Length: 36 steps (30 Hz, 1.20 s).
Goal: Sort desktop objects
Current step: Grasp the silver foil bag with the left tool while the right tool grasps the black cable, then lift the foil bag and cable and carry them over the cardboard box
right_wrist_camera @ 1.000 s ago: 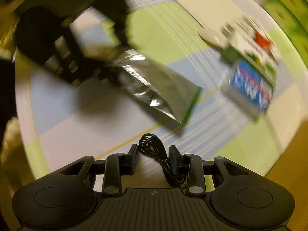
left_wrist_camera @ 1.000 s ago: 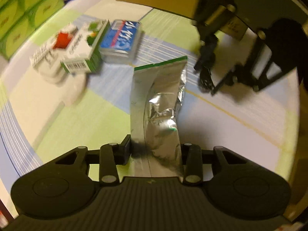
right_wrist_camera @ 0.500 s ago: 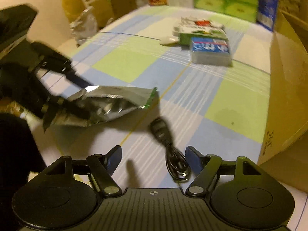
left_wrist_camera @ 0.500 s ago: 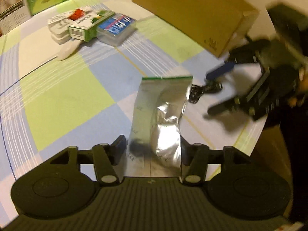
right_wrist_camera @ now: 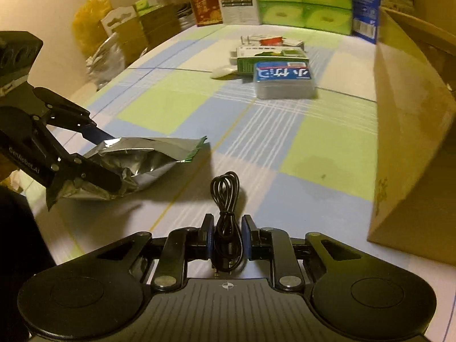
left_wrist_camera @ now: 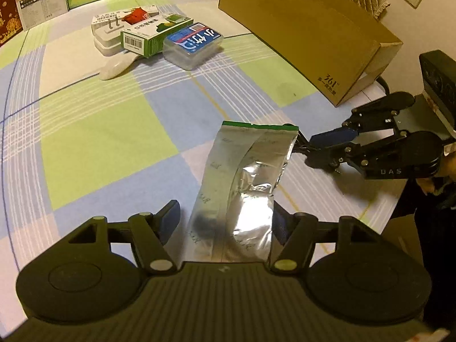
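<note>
A crumpled silver foil pouch (left_wrist_camera: 245, 182) with a green top edge lies between the fingers of my left gripper (left_wrist_camera: 225, 219). The jaws stand wide, with a gap at the left finger (left_wrist_camera: 169, 218). It also shows in the right wrist view (right_wrist_camera: 134, 162), with the left gripper (right_wrist_camera: 97, 156) around it. My right gripper (right_wrist_camera: 227, 236) is shut on a coiled black cable (right_wrist_camera: 226, 199). In the left wrist view the right gripper (left_wrist_camera: 316, 148) sits just right of the pouch's top.
A brown cardboard box (left_wrist_camera: 307, 31) stands at the right (right_wrist_camera: 413, 142). A blue-labelled clear case (left_wrist_camera: 193, 45), a green-white carton (left_wrist_camera: 154, 35), a white adapter (left_wrist_camera: 114, 32) and a white oval piece (left_wrist_camera: 115, 68) cluster at the far end. Green boxes (right_wrist_camera: 302, 0) line the back.
My right gripper closed on the black cable, which lay loose on the cloth half a second ago. My left gripper's jaws have opened wider around the pouch.
</note>
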{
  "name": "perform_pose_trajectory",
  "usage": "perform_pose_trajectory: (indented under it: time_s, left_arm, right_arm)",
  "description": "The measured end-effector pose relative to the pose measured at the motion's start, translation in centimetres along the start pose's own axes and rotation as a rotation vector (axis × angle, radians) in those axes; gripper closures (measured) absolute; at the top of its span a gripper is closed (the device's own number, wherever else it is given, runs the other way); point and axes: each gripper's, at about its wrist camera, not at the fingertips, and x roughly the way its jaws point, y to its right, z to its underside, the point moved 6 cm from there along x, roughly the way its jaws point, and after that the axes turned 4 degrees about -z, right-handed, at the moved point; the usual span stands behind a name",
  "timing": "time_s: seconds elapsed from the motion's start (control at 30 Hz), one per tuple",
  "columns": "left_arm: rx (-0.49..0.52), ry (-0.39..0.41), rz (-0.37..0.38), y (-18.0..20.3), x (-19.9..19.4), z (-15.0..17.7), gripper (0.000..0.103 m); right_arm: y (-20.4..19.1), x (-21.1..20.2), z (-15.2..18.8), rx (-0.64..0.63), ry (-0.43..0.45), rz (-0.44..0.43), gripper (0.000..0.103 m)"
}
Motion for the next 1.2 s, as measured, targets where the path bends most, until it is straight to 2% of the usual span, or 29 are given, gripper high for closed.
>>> perform_pose_trajectory:
  time_s: [0.2, 0.33, 0.47, 0.6, 0.73, 0.9, 0.97, 1.2]
  left_arm:
    - [0.01, -0.03, 0.013, 0.2, 0.9, -0.4, 0.041]
    - [0.04, -0.06, -0.001, 0.0, 1.5, -0.9, 0.046]
    - [0.094, -0.093, -0.043, 0.6, 2.2, -1.0, 0.049]
    - [0.168, -0.109, -0.106, 1.4, 2.7, -0.8, 0.055]
    - [0.169, -0.109, -0.12, 1.7, 2.8, -0.8, 0.057]
    - [0.15, -0.094, -0.127, 1.6, 2.8, -0.7, 0.055]
    - [0.145, -0.092, -0.133, 1.8, 2.7, -0.7, 0.055]
    - [0.104, -0.081, -0.163, 2.3, 2.3, -0.6, 0.067]
  right_arm:
    - [-0.7, 0.0, 0.0, -0.038, 0.054, 0.044, 0.082]
    - [-1.2, 0.6, 0.0, -0.081, 0.066, 0.065, 0.067]
    - [-1.8, 1.4, 0.2, -0.128, 0.053, 0.071, 0.066]
    - [-1.7, 1.8, -0.1, -0.108, 0.065, 0.07, 0.067]
    - [-1.5, 2.1, -0.5, -0.095, 0.076, 0.078, 0.067]
    - [-1.2, 1.9, -0.7, -0.074, 0.065, 0.09, 0.092]
    - [-1.3, 1.7, -0.6, -0.075, 0.059, 0.099, 0.092]
    - [-1.3, 0.1, -0.2, -0.02, 0.089, 0.104, 0.095]
